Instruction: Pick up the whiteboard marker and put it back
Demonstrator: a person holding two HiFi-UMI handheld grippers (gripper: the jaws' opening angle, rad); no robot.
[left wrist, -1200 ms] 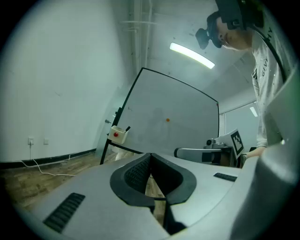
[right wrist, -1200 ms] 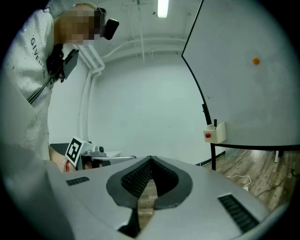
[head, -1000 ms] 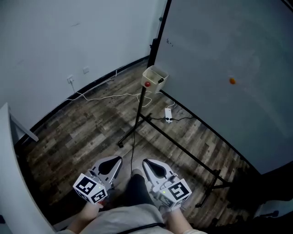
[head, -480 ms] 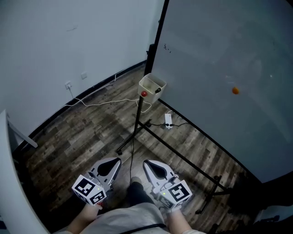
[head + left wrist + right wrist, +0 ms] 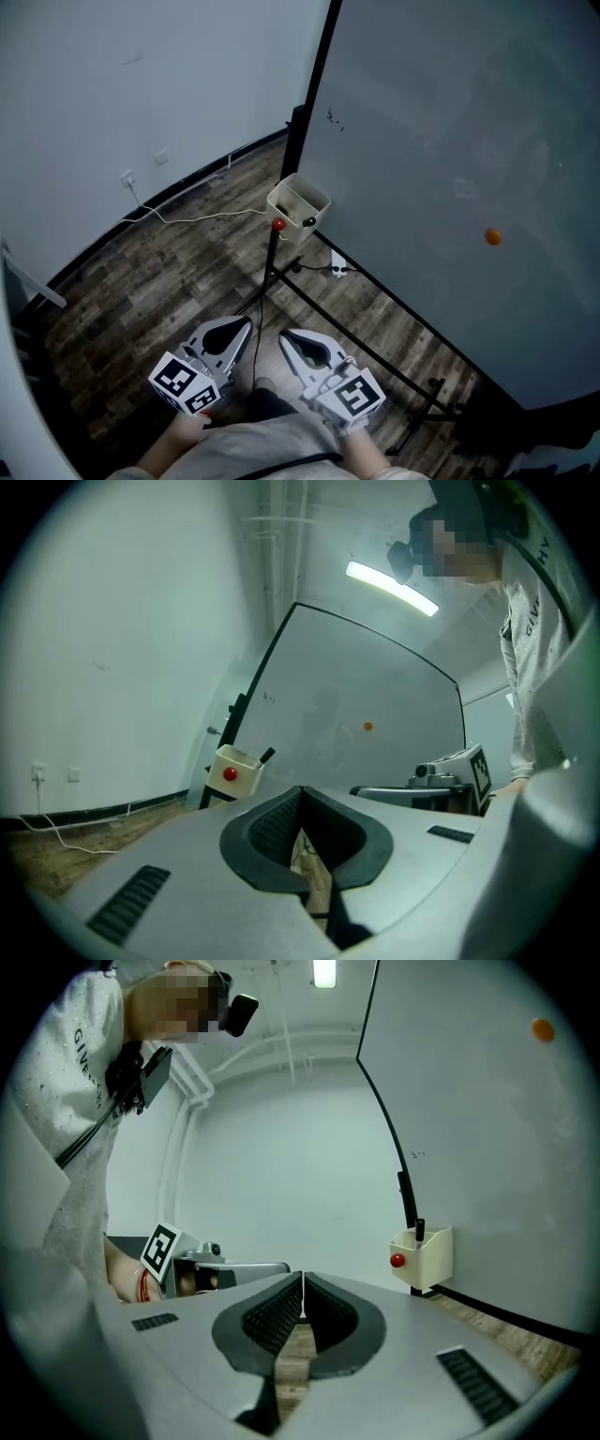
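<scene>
- The left gripper (image 5: 300,795) has grey smooth shells and black ribbed pads. The two pads are pressed together at the tips, and nothing is between them.
- The right gripper (image 5: 302,1284) is of the same make. Its pads are also closed on each other, empty.
- One whiteboard marker (image 5: 420,1232), thin and black, stands upright in one cream square box (image 5: 429,1258) of plastic. The box hangs on the black metal stand at the whiteboard's lower corner, well apart from both grippers.
- One round red knob (image 5: 397,1261) sits on the box front.
- One whiteboard (image 5: 450,141), flat and pale, carries one small orange dot (image 5: 492,236).
- The floor (image 5: 159,281) is of dark wood planks with a visible grain.
</scene>
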